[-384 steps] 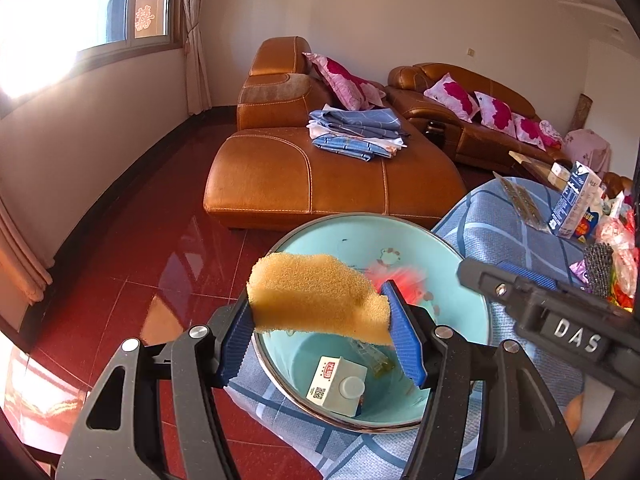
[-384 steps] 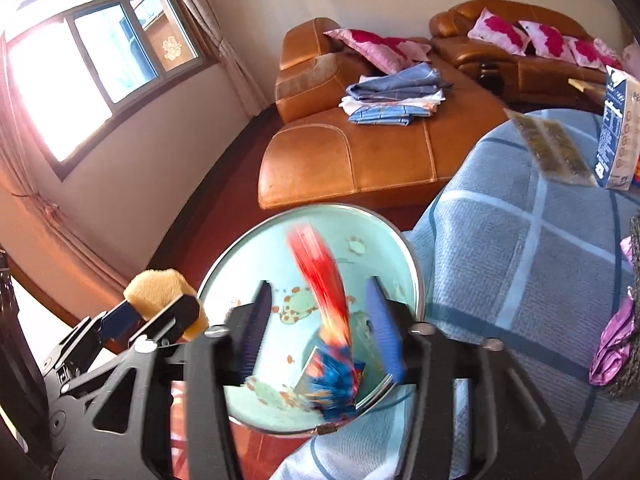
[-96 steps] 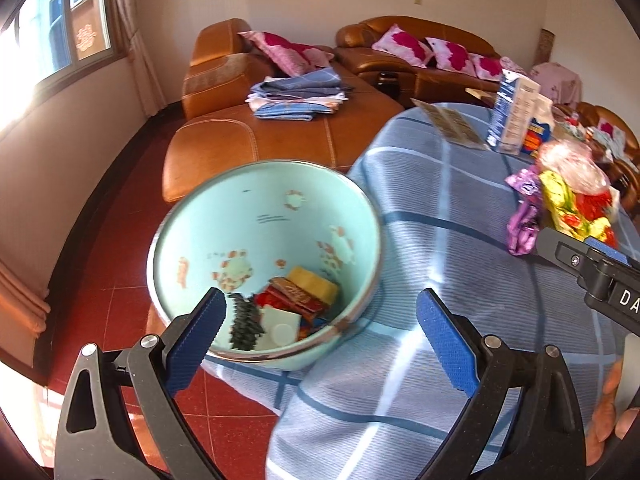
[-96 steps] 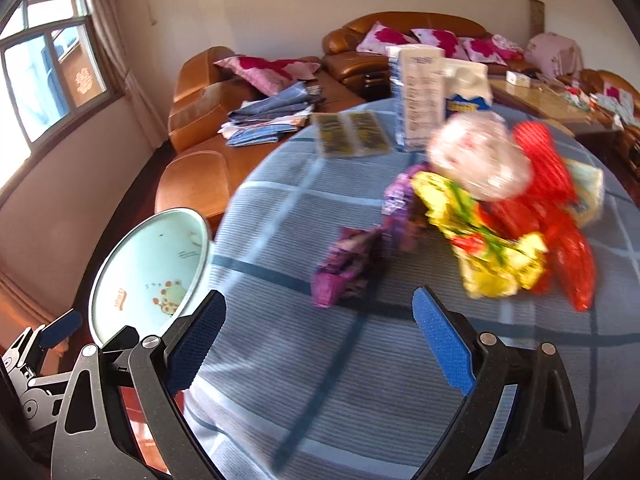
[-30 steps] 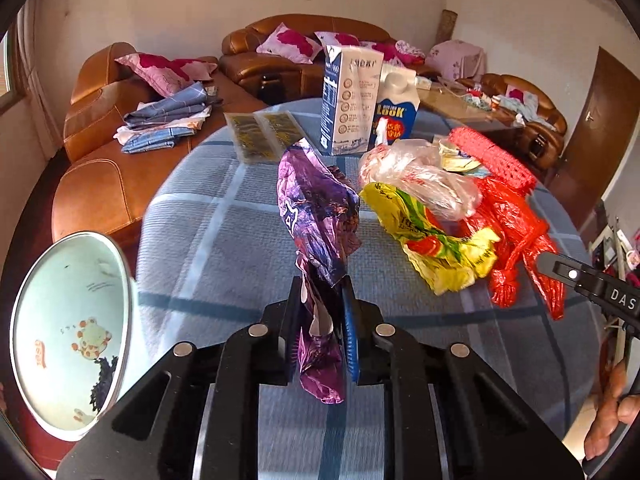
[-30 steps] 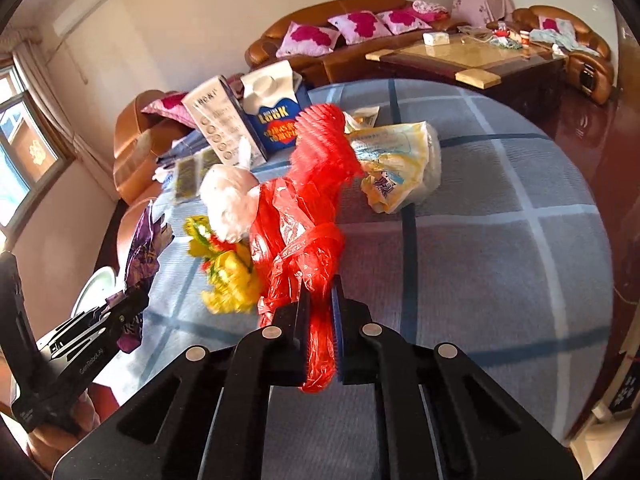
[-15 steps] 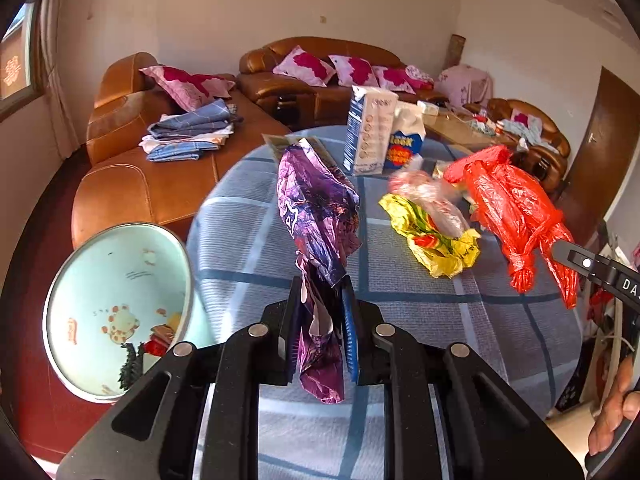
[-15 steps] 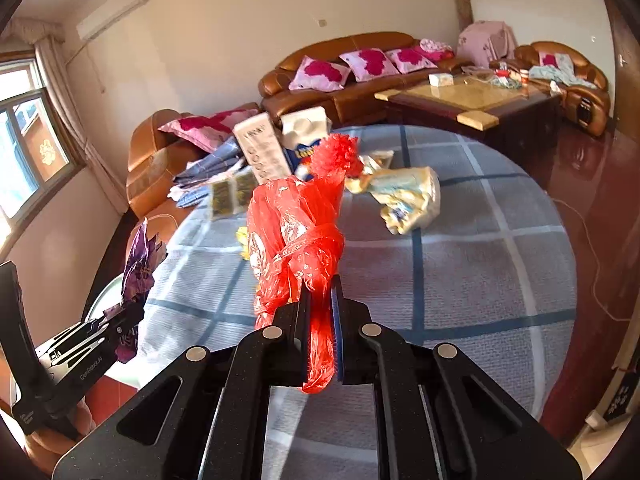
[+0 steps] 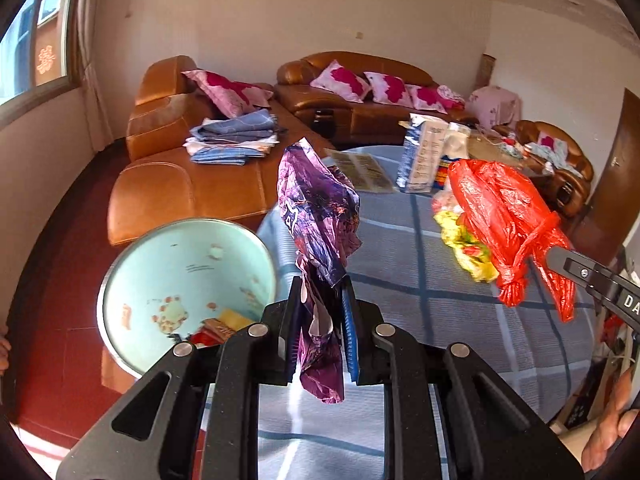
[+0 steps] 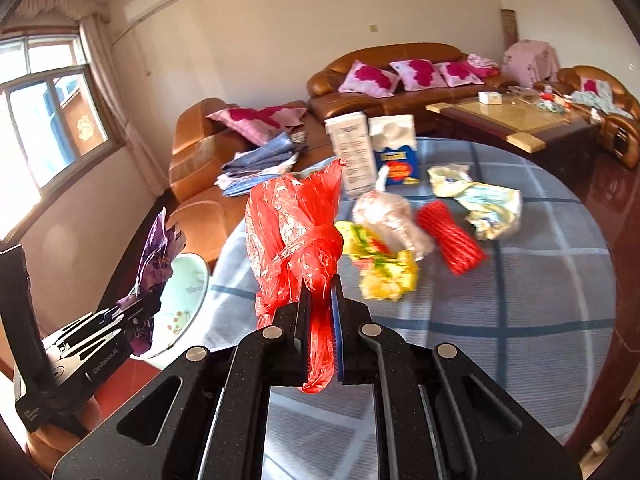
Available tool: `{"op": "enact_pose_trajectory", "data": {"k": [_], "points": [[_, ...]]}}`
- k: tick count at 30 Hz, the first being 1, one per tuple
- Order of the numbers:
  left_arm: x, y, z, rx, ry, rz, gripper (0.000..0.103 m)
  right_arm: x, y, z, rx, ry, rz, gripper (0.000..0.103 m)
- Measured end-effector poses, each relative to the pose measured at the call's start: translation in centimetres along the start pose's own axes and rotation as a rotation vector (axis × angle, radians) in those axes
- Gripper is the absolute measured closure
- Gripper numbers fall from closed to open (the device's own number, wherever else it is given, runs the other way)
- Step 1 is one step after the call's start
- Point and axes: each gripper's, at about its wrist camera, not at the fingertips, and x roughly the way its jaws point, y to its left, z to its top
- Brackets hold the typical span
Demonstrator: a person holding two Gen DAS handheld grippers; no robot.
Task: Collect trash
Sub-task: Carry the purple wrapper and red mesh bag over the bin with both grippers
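My left gripper [image 9: 320, 312] is shut on a crumpled purple wrapper [image 9: 316, 216], held up over the table's left edge. Just left of it and lower stands the pale green basin [image 9: 132, 280] with several scraps at its bottom. My right gripper [image 10: 320, 312] is shut on a red plastic bag [image 10: 296, 232], lifted off the blue checked tablecloth [image 10: 540, 300]. In the left wrist view the red plastic bag [image 9: 504, 216] hangs at the right. In the right wrist view the purple wrapper [image 10: 154, 248] shows at the left above the basin [image 10: 188, 284].
On the cloth lie a yellow wrapper [image 10: 380, 272], a clear bag [image 10: 388, 216], a red net [image 10: 450, 236], a pale wrapper [image 10: 484, 200] and two cartons [image 10: 372, 152]. Brown sofas [image 9: 184, 184] with folded cloths stand behind. A person's hand [image 9: 612, 428] shows at lower right.
Both grippers have risen and swung left with their loads. The red bag has come off the pile, leaving the red net on the cloth. The basin has come closer beside the purple wrapper.
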Motion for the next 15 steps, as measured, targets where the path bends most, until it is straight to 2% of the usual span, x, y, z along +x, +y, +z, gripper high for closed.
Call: {"op": "enact_pose_trajectory", "data": {"k": [15], "points": [[-1.0, 5.9, -0.8, -0.077, 0.008, 0.108, 0.085, 2.9, 6.2, 0.0, -0.073, 0.036, 0.079, 0.094]]}}
